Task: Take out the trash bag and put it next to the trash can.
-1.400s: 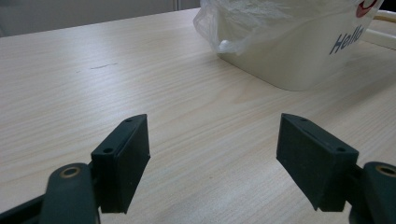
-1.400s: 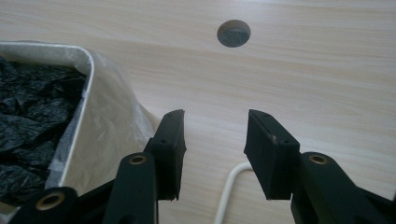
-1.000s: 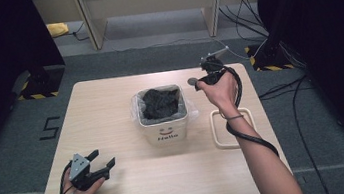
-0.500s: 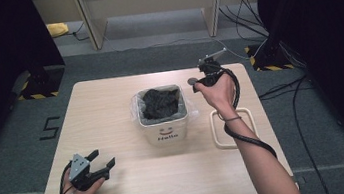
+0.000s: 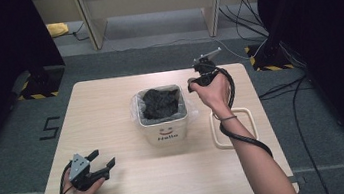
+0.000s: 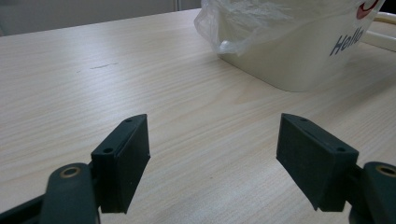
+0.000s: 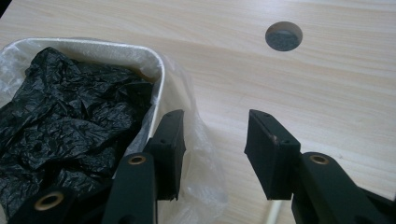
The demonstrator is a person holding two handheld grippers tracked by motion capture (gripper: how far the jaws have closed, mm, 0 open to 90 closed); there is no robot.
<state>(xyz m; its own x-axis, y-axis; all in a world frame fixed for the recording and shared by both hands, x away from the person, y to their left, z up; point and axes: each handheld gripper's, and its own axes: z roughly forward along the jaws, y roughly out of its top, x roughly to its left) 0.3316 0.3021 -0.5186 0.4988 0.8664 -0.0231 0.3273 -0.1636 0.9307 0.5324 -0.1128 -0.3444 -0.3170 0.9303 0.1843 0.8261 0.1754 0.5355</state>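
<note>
A cream bin (image 5: 166,133) printed "Hello" stands mid-table, lined with a clear plastic bag (image 7: 196,140) and filled with crumpled black plastic (image 5: 160,102) (image 7: 70,126). My right gripper (image 5: 192,82) (image 7: 215,154) hovers above the bin's right rim, jaws open with nothing between them; the clear bag's overhang lies just below. My left gripper (image 5: 101,159) (image 6: 212,158) rests at the table's front left, jaws open and empty over bare wood, with the bin (image 6: 303,60) ahead of it.
A cream rectangular frame (image 5: 234,128) lies flat to the right of the bin. A round cable hole (image 7: 283,36) is cut in the tabletop. Beyond the wooden table (image 5: 105,105) are grey carpet, cables and dark curtains.
</note>
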